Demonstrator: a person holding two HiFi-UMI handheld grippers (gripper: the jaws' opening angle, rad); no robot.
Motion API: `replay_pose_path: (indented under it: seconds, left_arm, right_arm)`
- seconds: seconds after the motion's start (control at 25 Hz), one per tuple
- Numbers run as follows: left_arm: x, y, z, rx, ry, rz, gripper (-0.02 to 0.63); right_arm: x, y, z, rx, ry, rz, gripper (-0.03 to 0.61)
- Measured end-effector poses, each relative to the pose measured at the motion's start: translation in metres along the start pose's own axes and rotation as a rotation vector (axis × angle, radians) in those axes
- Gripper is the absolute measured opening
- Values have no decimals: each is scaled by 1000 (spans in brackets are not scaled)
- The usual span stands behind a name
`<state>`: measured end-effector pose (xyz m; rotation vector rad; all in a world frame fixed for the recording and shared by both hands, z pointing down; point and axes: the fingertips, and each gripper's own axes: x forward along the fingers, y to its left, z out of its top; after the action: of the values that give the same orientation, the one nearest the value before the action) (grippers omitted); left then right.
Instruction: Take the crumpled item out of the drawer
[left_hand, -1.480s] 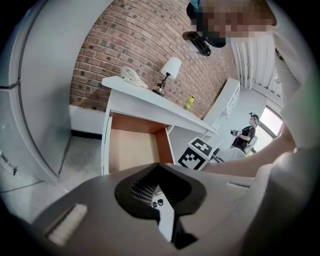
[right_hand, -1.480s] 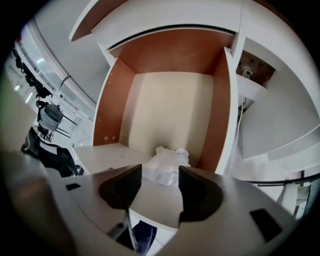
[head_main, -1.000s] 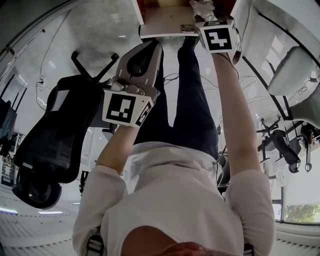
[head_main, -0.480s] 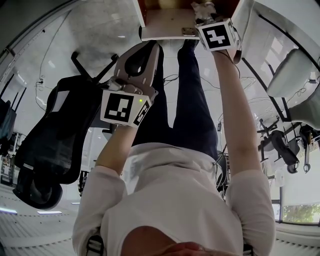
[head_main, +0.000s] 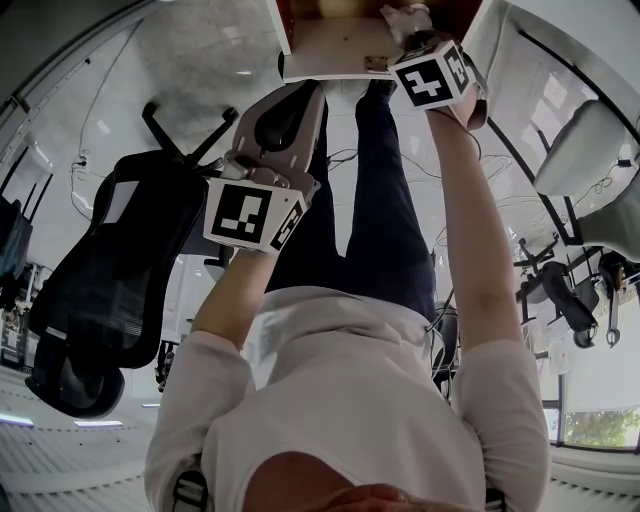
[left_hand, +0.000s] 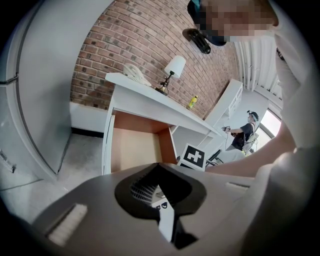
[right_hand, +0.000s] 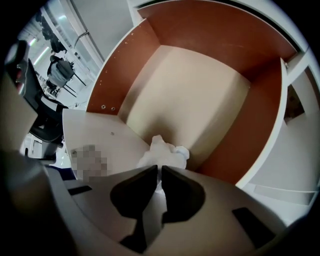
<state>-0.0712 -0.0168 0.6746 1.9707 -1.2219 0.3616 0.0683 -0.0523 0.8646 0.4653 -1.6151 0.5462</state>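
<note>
A crumpled white paper (right_hand: 165, 151) lies at the front of the open wooden drawer (right_hand: 195, 90), against its front panel. My right gripper (right_hand: 160, 170) reaches into the drawer from above. Its jaws are closing and stand almost together, with the paper pinched in the narrow gap. In the head view the right gripper (head_main: 408, 30) is at the drawer (head_main: 335, 45) at the top edge, the paper (head_main: 404, 16) bunched at its tip. My left gripper (head_main: 300, 95) hangs lower and to the left of the drawer, jaws together and empty. From the left gripper (left_hand: 158, 167) view the drawer (left_hand: 135, 147) stands open ahead.
The drawer belongs to a white desk (left_hand: 150, 95) against a brick wall, with a lamp (left_hand: 172, 67), a phone (left_hand: 135, 75) and a yellow bottle (left_hand: 192, 101) on top. A black office chair (head_main: 110, 270) stands at the left. Another person (left_hand: 247, 132) stands far right.
My right gripper's marker cube has tilted and shifted slightly up into the drawer. The left gripper has barely moved.
</note>
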Motion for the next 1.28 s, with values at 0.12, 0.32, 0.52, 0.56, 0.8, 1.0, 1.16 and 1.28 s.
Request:
replay_pose_path:
  seconds: [0.12, 0.32, 0.52, 0.56, 0.8, 1.0, 1.16, 1.28]
  left_arm:
    - [-1, 1, 0, 1, 0, 4, 9]
    - [-2, 4, 1, 5, -3, 9, 9]
    - [-1, 2, 3, 14, -4, 7, 9]
    - [-1, 2, 3, 16, -5, 6, 9]
    - [-1, -2, 2, 23, -9, 5, 9]
    - [-5, -4, 1, 33, -11, 7, 9]
    - [-6, -5, 0, 36, -16, 14, 9]
    - [-6, -5, 0, 37, -22, 20, 9]
  right_arm:
    - [-3, 1, 1, -15, -11, -15, 21]
    - [-7, 3, 3, -10, -45, -34, 17]
    - [-20, 1, 3, 13, -84, -58, 17]
    - [-24, 0, 2, 20, -94, -67, 17]
    - [-52, -7, -1, 109, -200, -121, 17]
    - [-85, -6, 5, 224, -339, -144, 17]
    - [-121, -7, 12, 303, -461, -172, 17]
    - [-146, -4, 18, 351, -558, -169, 17]
